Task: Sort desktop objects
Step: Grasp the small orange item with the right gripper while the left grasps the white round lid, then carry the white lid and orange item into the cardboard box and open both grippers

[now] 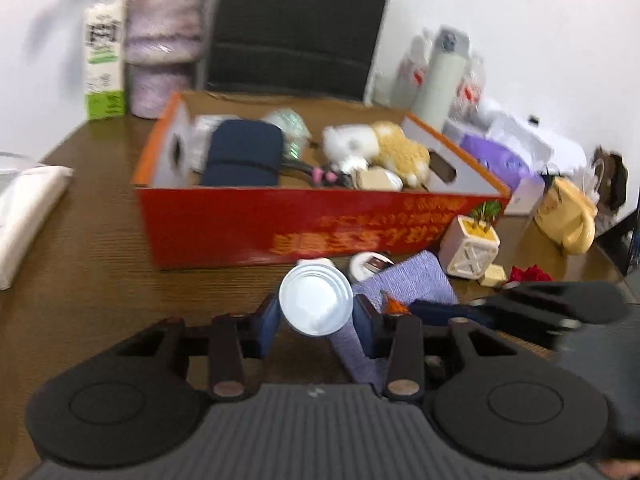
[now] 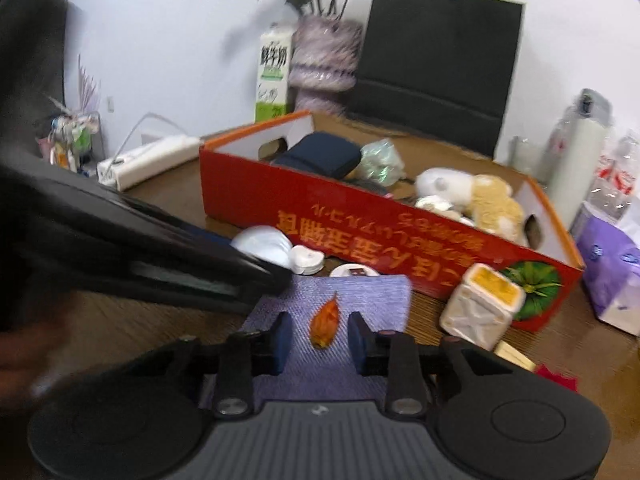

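White round container [image 1: 316,304] seemingly clamped, lavender cloth [image 2: 352,300] flat with orange piece [image 2: 325,324], red box [image 1: 280,220] behind

A brown wood-grain table [image 1: 92,248] carries everything. At its centre sits a red cardboard box [image 1: 248,220]. At ten o'clock of the box stand a milk carton [image 1: 104,60] and a purple-wrapped vase [image 1: 164,40]; at nine o'clock lies a white folded packet [image 1: 28,216]. At five o'clock of the box are a purple cloth [image 2: 344,304], a small white square planter [image 1: 470,246] and a red flower [image 1: 530,274]. At three o'clock lie a purple tissue pack [image 2: 610,276] and a yellow bag [image 1: 568,216].
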The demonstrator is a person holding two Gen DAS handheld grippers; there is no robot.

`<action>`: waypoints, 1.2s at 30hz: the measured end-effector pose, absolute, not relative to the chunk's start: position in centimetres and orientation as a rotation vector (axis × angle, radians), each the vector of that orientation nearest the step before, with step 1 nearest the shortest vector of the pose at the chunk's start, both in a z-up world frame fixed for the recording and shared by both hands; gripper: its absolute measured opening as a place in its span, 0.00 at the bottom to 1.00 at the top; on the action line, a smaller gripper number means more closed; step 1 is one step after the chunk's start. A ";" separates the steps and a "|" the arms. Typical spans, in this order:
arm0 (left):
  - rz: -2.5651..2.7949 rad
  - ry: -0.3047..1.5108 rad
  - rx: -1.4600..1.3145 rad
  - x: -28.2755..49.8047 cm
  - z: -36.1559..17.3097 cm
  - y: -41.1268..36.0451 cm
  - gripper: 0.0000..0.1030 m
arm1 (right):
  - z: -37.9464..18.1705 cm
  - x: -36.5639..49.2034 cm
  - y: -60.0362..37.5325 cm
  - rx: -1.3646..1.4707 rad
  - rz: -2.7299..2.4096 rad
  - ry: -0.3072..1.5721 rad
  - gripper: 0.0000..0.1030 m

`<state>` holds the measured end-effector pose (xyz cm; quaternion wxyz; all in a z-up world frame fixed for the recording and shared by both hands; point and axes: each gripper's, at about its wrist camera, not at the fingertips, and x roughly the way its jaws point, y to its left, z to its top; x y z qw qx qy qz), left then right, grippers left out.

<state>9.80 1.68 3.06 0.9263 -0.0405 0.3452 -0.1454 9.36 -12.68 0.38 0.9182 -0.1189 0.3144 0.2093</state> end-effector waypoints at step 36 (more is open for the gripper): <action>-0.275 0.645 0.085 -5.9 0.7 1.4 0.62 | -0.1 -7.8 -19.0 0.009 0.278 0.612 0.14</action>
